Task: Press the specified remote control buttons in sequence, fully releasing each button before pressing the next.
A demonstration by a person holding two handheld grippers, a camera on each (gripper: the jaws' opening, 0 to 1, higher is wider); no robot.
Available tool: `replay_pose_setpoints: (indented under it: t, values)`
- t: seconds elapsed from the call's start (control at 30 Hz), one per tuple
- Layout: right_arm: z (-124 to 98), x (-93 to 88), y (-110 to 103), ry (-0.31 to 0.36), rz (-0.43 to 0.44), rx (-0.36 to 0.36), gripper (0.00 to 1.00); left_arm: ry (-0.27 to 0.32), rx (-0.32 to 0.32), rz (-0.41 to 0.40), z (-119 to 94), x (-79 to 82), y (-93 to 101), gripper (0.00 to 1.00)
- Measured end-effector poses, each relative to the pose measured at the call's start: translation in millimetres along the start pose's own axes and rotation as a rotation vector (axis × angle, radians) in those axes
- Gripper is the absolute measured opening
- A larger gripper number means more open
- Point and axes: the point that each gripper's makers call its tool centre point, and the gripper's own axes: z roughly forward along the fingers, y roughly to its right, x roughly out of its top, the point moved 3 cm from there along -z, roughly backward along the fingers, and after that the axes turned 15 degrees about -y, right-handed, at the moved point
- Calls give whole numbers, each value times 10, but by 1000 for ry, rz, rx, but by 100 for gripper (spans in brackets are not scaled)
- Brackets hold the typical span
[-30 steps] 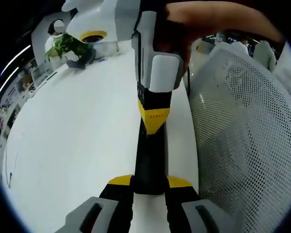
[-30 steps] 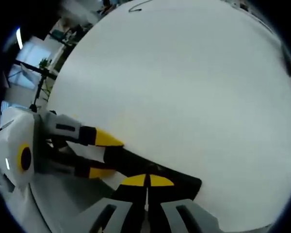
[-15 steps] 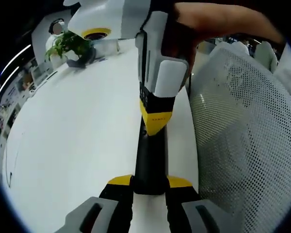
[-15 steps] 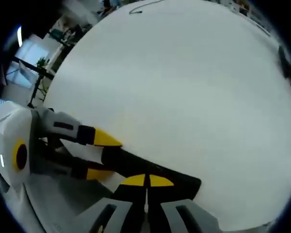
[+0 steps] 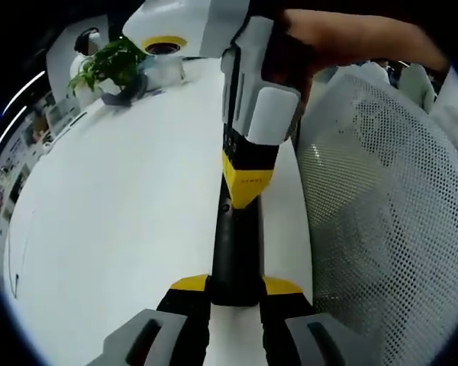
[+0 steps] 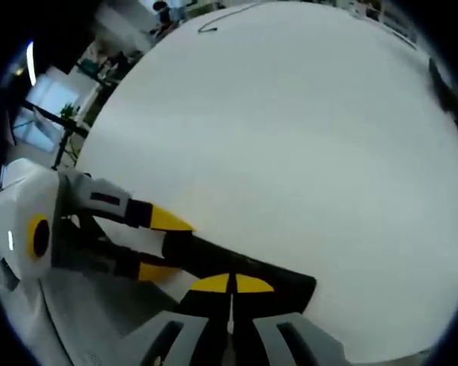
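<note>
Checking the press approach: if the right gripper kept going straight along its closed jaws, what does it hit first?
The black remote, which the right gripper already looks to be touching with its jaws shut. The left gripper clamps the remote's other end. Contact depth is hard to judge.

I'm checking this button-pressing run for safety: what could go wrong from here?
1. The slim black remote control, clamped at one end by the left tongs, lies near the white table's edge beside the white mesh chair; a sideways push could slide it off.
2. The right tongs' shut yellow tip hides the buttons beneath and might catch a neighbouring one.
</note>
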Motion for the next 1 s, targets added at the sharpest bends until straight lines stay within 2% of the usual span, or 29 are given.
replay_pose_setpoints:
  t: [0.4, 1.0]
  values:
    - [41, -69, -80, -48, -19, 0, 0, -1, 0, -3, -4, -2, 4, 24]
    - [83, -68, -90, -82, -102, -115, 0, -5, 2, -12, -3, 2, 3, 24]
